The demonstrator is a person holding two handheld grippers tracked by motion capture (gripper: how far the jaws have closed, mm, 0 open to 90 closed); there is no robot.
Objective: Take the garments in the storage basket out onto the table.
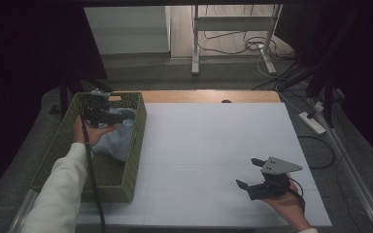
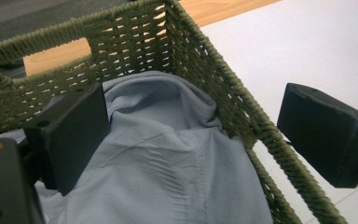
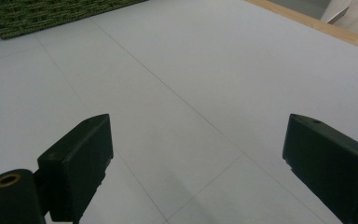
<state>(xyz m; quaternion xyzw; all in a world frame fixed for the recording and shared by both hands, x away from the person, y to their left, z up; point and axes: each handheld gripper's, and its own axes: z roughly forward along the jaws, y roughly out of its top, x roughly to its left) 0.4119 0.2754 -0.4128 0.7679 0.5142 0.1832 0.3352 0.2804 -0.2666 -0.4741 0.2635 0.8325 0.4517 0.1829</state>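
We are finding no readable text, label, brand, number or sign anywhere: nothing is showing on the green woven basket, the pale blue cloth, the white table or the black jaws in either gripper view.

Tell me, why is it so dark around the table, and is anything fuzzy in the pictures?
High view: dark curtains ring the scene, while the white table is evenly lit. Left gripper view: the blue-grey cloth and woven basket look sharp, the near black jaws a little soft. Right gripper view: the jaws throw only faint shadows on the table, with no glare.
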